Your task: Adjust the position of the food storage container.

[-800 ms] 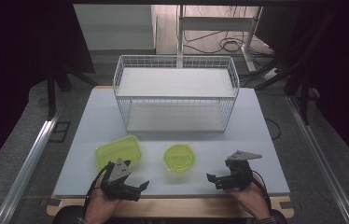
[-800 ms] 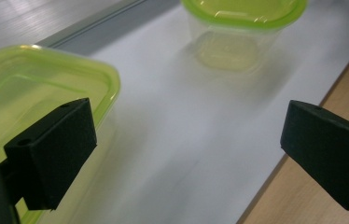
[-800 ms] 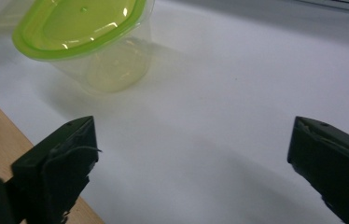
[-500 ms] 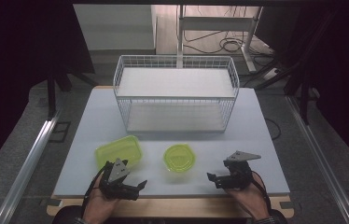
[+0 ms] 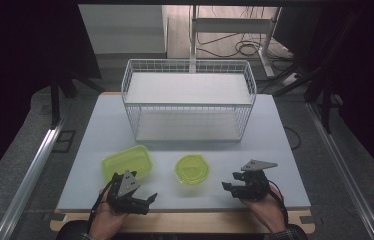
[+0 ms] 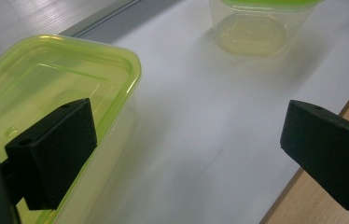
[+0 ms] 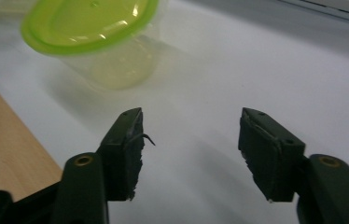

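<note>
A rectangular yellow-green lidded container (image 5: 127, 162) lies on the white table at front left. A round yellow-green lidded container (image 5: 192, 169) sits at front centre. My left gripper (image 5: 147, 200) rests near the front edge just below the rectangular container, jaws open and pointing right. In the left gripper view its left jaw stands over the rectangular container (image 6: 42, 88), and the round container (image 6: 256, 28) is farther off. My right gripper (image 5: 227, 187) is open at front right, pointing left at the round container (image 7: 93, 32). Nothing is between either pair of jaws.
A white wire basket (image 5: 189, 102) with a shelf on top stands at the back middle of the table (image 5: 275, 130). The wooden front edge (image 5: 185, 222) runs below the grippers. Dark floor, rails and cables surround the table.
The left gripper has shifted slightly along the front edge. The right gripper and both containers are where they were.
</note>
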Motion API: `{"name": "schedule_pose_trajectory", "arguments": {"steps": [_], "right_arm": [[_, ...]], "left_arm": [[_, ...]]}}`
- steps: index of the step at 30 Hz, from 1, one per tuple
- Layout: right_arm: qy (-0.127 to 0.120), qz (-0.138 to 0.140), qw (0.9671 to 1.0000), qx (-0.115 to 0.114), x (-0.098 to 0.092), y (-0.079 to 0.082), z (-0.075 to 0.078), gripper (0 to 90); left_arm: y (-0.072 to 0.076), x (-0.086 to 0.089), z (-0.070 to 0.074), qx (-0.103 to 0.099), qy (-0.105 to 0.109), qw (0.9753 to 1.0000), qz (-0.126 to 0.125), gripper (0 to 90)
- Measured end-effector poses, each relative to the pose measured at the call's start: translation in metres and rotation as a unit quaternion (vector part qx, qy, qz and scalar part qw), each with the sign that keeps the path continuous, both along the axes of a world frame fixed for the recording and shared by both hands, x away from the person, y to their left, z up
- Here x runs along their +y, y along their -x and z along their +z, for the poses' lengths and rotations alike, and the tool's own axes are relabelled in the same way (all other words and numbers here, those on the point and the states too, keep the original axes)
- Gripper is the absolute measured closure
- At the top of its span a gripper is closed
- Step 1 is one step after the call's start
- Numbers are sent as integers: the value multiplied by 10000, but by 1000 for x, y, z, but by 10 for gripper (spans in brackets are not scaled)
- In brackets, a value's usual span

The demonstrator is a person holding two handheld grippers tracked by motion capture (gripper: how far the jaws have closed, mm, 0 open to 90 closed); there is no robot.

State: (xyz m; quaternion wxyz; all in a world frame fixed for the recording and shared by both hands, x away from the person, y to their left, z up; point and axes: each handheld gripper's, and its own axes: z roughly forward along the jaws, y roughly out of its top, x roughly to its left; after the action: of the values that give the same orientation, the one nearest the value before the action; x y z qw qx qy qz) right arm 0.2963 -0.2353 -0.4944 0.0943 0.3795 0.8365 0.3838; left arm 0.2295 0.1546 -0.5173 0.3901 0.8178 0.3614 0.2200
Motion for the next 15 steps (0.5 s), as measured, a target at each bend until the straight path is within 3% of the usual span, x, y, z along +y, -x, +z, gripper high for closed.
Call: {"name": "schedule_pose_trajectory", "arguments": {"steps": [7, 15], "right_arm": [[-244, 263, 9994, 23, 9, -4, 13, 615], [-25, 609, 9980, -152, 35, -13, 30, 848]], "left_arm": [[-2, 2, 1, -2, 112, 9997, -225, 60], [-1, 4, 7, 90, 211, 9995, -213, 59]]}}
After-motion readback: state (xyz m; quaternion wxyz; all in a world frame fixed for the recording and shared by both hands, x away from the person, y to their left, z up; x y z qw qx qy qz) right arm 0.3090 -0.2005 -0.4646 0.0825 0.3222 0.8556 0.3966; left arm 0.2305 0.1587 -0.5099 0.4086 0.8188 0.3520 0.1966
